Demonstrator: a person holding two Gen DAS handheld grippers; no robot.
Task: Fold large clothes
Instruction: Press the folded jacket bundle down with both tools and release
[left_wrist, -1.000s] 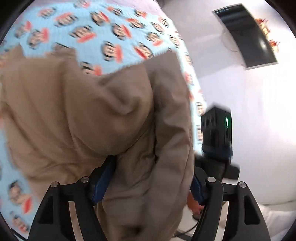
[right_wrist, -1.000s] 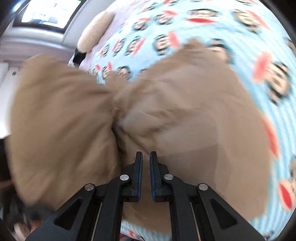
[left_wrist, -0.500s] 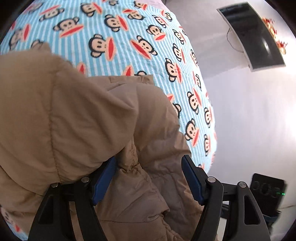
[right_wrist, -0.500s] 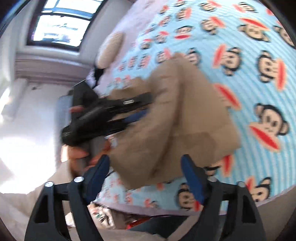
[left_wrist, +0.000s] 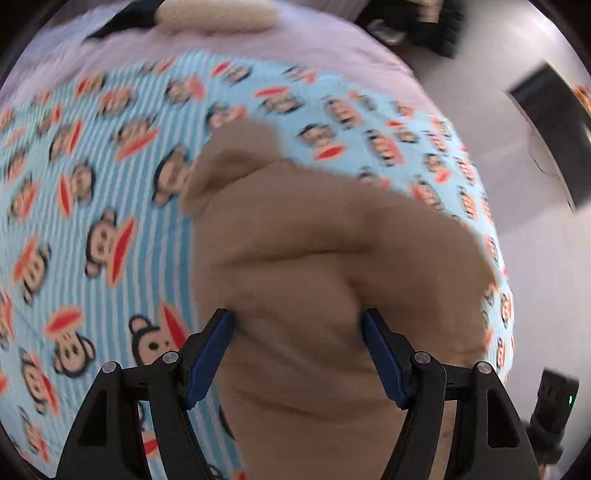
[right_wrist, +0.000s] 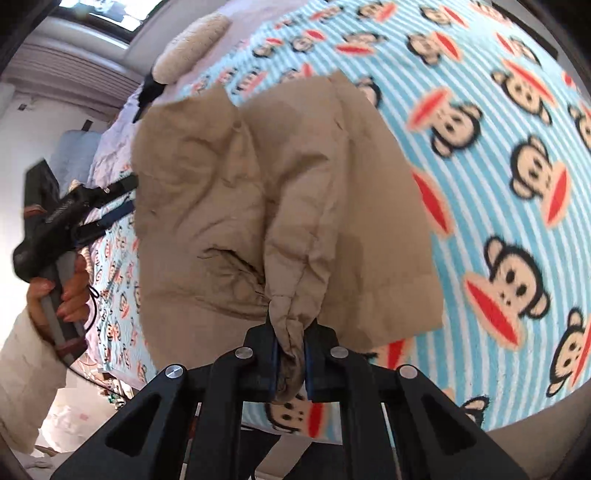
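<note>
The right gripper (right_wrist: 290, 356) pinches a bunched edge of the tan jacket (right_wrist: 280, 192) on the monkey-print blanket (right_wrist: 498, 166), while the left gripper (left_wrist: 299, 325) stands wide open around the jacket's near part.

Left gripper (left_wrist: 299, 325) jaws spread wide, fabric bulging between the blue pads (left_wrist: 208, 354). Right gripper (right_wrist: 290, 341) jaws pinched tight on a fabric bunch. Left hand (right_wrist: 64, 291) grips its handle, sleeve at wrist.

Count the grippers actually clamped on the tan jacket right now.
1. The right gripper has its jaws shut on a bunched edge of the tan jacket. The left gripper is open, its jaws either side of the fabric.
</note>
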